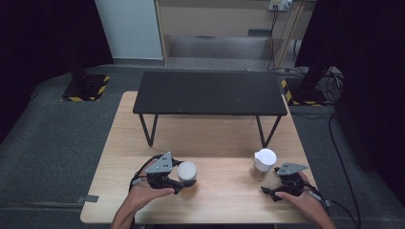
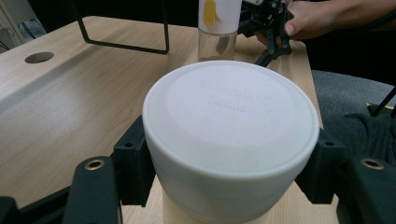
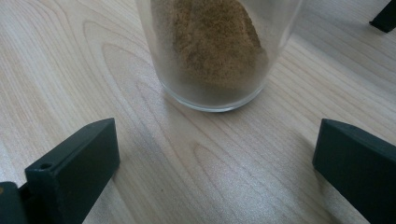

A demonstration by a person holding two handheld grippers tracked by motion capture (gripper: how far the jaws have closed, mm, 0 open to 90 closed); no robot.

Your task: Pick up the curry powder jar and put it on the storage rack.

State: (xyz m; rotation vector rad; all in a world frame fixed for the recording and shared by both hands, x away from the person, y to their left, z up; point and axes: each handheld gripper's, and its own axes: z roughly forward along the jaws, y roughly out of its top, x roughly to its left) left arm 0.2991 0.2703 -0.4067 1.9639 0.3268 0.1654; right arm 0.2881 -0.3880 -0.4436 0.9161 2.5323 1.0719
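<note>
At a light wooden table (image 1: 210,138), the left gripper (image 1: 177,177) clamps the white lid of a jar (image 1: 187,172) near the front edge, its jaws pressed to both sides of the lid. The right gripper (image 1: 271,183) sits with jaws spread wide and empty, just short of a clear glass jar of brown powder (image 1: 263,164). Bare tabletop separates the two jars. A black metal stand (image 1: 210,93) occupies the far half; grey carpet (image 1: 52,138) surrounds the table.

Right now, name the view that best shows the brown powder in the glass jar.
The right gripper view: the brown powder shows close through the glass jar. The left gripper view shows a faint trace low in it; the high view, barely any.
</note>
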